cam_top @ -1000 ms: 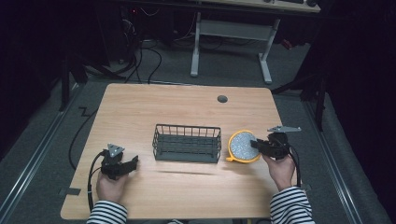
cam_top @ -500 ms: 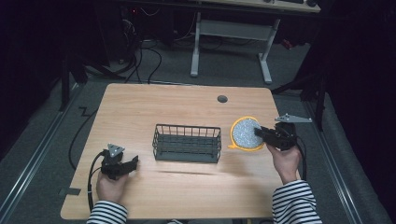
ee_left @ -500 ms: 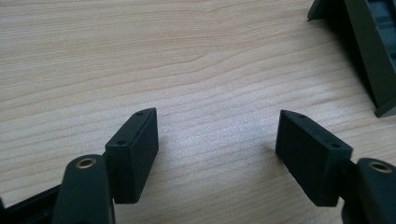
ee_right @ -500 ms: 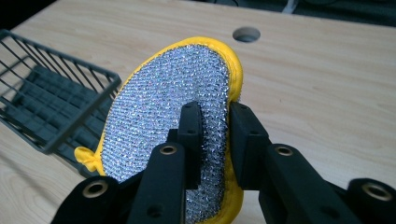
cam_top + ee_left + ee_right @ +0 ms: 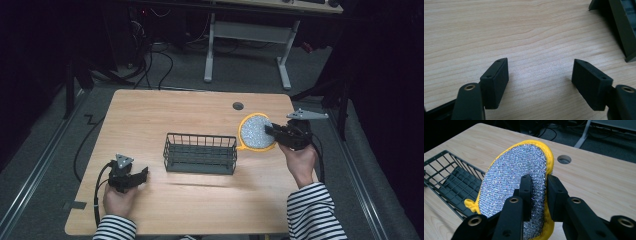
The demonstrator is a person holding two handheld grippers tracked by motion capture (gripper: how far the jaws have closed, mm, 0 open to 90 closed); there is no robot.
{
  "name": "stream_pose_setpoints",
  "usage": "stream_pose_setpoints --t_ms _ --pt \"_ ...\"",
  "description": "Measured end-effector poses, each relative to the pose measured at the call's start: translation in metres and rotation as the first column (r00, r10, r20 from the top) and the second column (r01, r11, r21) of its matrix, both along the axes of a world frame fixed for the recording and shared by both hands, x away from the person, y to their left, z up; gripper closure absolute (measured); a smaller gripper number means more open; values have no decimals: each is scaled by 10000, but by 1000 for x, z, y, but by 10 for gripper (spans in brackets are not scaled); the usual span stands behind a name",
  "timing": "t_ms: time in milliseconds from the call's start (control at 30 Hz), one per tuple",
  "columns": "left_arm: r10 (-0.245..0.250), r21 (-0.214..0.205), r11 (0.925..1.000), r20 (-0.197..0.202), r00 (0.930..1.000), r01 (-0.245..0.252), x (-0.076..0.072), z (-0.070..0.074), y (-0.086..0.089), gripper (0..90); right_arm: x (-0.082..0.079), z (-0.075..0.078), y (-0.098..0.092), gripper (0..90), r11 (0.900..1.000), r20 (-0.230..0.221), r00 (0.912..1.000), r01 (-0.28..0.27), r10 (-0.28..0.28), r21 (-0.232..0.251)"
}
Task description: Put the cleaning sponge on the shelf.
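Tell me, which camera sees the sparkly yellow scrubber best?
The right gripper view: the scrubber is close up, its silver mesh and yellow rim clear, pinched between the right gripper jaws. The high view shows it small, beside the wire basket.

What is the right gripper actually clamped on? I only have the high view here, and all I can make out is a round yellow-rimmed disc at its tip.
Observer: A scrubbing pad, silver mesh face with a yellow border. The right gripper has its jaws shut on the pad's edge.
Operator: Is the pad off the table?
Observer: Yes, the right gripper view shows it tilted up in the air, above the near end of the wire basket.
Operator: And the left gripper, open or shut?
Observer: Open. The left gripper shows bare wood of the table between its jaws.
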State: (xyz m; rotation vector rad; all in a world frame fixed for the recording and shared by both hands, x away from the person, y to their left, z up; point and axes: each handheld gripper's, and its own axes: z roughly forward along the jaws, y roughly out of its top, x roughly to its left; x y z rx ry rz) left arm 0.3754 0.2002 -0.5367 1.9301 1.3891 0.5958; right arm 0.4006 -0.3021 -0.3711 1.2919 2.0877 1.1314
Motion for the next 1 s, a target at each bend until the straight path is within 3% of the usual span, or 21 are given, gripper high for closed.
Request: stream_pose_setpoints --t_ms 467,1000 --pt "-7 -3 10000 -1 10000 7 0 0 0 300 14 4 39 759 9963 59 9963 -856 856 -42" --pt "-13 -21 10000 -3 10000 13 0 0 0 299 31 -18 76 757 9881 -421 9876 -1523 1513 -227"
